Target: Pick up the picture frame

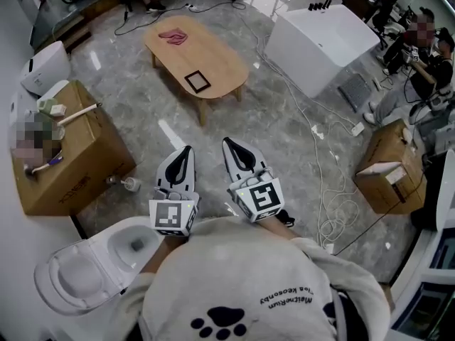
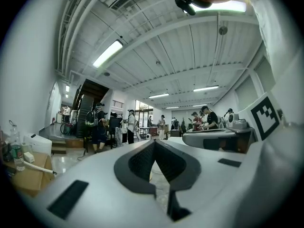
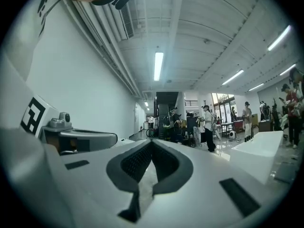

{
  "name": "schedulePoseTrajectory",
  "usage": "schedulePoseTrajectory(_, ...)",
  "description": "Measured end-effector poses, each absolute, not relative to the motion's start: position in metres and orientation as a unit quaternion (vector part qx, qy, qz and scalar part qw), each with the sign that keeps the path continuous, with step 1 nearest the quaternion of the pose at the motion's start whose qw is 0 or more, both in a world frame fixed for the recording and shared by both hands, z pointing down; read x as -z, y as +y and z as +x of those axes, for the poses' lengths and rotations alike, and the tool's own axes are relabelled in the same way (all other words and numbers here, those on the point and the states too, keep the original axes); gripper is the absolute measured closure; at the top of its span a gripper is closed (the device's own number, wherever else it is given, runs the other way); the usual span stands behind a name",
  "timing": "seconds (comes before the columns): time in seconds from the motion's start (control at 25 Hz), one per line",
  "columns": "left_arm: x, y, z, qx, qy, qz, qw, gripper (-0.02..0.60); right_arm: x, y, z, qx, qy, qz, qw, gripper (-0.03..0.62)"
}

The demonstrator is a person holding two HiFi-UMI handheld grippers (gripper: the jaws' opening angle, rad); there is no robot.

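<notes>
Picture frame point(image 1: 197, 82) is lying flat near the closer edge of the oval wooden table point(image 1: 213, 55), well apart from both grippers. The left gripper point(image 1: 186, 150) and right gripper point(image 1: 228, 143) are pointing level, side by side, each with jaws pressed together, pinching nothing.

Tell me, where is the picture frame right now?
In the head view, the black picture frame lies flat on the near end of the wooden table, upper middle of the picture; a pink cloth lies at its far end.
</notes>
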State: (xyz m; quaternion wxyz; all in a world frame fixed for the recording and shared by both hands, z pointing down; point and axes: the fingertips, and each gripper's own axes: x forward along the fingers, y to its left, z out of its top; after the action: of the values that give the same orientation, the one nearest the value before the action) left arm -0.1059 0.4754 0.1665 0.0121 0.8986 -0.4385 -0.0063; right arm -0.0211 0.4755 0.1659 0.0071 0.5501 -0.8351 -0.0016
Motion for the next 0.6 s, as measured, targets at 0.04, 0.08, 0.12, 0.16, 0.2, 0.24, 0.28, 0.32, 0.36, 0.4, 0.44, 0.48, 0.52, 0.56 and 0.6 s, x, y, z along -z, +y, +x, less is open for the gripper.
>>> schedulePoseTrajectory(0.04,-0.167,0.474,-0.108,0.008,-0.436,0.900,0.013,0.574,-0.167,0.474,-0.022,-0.003,-0.833,0.553,0.004,0.586)
schedulePoseTrajectory(0.08,-0.167,0.472,-0.110,0.009,-0.434,0.901,0.013,0.574,-0.168,0.474,-0.022,-0.006,-0.831,0.556,0.002,0.586)
schedulePoseTrajectory(0.12,-0.168,0.471,-0.112,0.009,-0.432,0.902,0.014,0.574,-0.169,0.473,-0.022,-0.008,-0.829,0.559,0.001,0.586)
schedulePoseTrajectory(0.16,-0.169,0.470,-0.113,0.009,-0.430,0.903,0.015,0.574,-0.170,0.473,-0.022,-0.010,-0.827,0.562,0.001,0.586)
schedulePoseTrajectory(0.2,-0.171,0.468,-0.114,0.009,-0.429,0.903,0.017,0.574,-0.171,0.473,-0.021,-0.011,-0.826,0.564,0.002,0.586)
schedulePoseTrajectory(0.24,-0.173,0.467,-0.115,0.009,-0.428,0.904,0.020,0.574,-0.173,0.473,-0.020,-0.013,-0.825,0.565,0.005,0.586)
schedulePoseTrajectory(0.28,-0.176,0.466,-0.115,0.009,-0.428,0.904,0.024,0.574,-0.175,0.473,-0.020,-0.014,-0.824,0.566,0.008,0.586)
schedulePoseTrajectory(0.32,-0.178,0.464,-0.116,0.009,-0.428,0.903,0.027,0.574,-0.177,0.472,-0.019,-0.015,-0.824,0.566,0.009,0.586)
schedulePoseTrajectory(0.36,-0.181,0.463,-0.116,0.010,-0.428,0.903,0.030,0.574,-0.179,0.470,-0.018,-0.016,-0.824,0.566,0.010,0.586)
schedulePoseTrajectory(0.4,-0.182,0.460,-0.116,0.011,-0.428,0.903,0.033,0.574,-0.180,0.467,-0.018,-0.016,-0.824,0.566,0.010,0.586)
schedulePoseTrajectory(0.44,-0.183,0.459,-0.115,0.010,-0.428,0.903,0.034,0.574,-0.180,0.464,-0.017,-0.017,-0.824,0.566,0.009,0.586)
schedulePoseTrajectory(0.48,-0.184,0.456,-0.115,0.009,-0.428,0.903,0.036,0.574,-0.181,0.461,-0.017,-0.018,-0.825,0.565,0.009,0.586)
schedulePoseTrajectory(0.52,-0.185,0.453,-0.114,0.008,-0.429,0.902,0.037,0.574,-0.181,0.457,-0.017,-0.019,-0.826,0.563,0.008,0.586)
schedulePoseTrajectory(0.56,-0.185,0.448,-0.113,0.007,-0.431,0.902,0.036,0.574,-0.182,0.452,-0.016,-0.020,-0.827,0.562,0.007,0.586)
schedulePoseTrajectory(0.6,-0.186,0.443,-0.112,0.007,-0.433,0.901,0.035,0.574,-0.183,0.446,-0.015,-0.020,-0.828,0.560,0.007,0.586)
